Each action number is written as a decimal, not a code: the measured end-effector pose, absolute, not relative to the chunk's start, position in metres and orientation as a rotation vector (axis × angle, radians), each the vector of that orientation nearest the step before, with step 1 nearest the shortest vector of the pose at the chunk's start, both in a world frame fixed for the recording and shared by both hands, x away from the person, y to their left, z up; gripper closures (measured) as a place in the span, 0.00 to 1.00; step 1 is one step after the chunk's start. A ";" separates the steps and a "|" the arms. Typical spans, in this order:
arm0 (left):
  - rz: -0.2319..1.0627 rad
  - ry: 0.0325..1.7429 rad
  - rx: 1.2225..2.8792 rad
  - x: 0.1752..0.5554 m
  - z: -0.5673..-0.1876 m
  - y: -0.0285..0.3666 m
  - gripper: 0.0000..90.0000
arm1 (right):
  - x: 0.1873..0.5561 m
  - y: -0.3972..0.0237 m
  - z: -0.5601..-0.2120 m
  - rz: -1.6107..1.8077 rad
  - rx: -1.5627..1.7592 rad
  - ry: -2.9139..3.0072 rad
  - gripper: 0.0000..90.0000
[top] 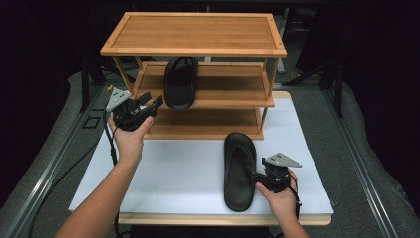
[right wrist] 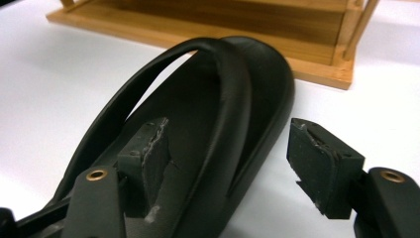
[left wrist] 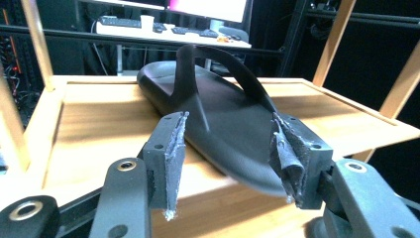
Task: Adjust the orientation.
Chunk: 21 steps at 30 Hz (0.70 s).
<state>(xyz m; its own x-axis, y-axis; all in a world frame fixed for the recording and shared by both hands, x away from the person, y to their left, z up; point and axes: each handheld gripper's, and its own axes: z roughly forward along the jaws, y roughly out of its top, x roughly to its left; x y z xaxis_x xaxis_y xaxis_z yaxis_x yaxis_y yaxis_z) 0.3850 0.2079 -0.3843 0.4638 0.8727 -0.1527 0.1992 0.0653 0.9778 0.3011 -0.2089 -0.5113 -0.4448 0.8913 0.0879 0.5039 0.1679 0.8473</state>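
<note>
We had the right gripper [top: 258, 179] with jaws apart astride the right edge of the sandal [top: 239, 171], which lay lengthwise on the white mat [top: 173, 173], toe toward the rack [top: 208, 94].

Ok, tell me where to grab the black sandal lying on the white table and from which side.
Grip the right edge of the black sandal at mid-length, coming in from its right, where the right gripper already sits with fingers open astride that edge. The sole lies flat, so one finger probably has to go over the footbed under the raised strap, the other outside the rim.
</note>
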 end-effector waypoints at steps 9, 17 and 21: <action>0.636 1.028 1.447 0.349 -0.420 0.228 0.53 | 0.302 -0.201 -0.518 1.045 1.319 2.043 0.46; 0.690 1.003 1.518 0.318 -0.453 0.238 0.53 | 0.300 -0.216 -0.513 1.068 1.317 2.023 0.85; 0.673 0.991 1.565 0.317 -0.465 0.238 0.54 | 0.301 -0.227 -0.513 1.065 1.347 1.998 0.88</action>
<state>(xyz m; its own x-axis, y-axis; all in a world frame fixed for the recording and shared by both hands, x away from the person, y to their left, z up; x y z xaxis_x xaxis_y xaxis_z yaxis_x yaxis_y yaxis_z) 0.3169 0.2379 -0.4650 0.4865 0.8694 -0.0863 0.2399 -0.0380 0.9700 0.3014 -0.2265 -0.5128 -0.3846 0.9229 0.0192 0.5303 0.2039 0.8229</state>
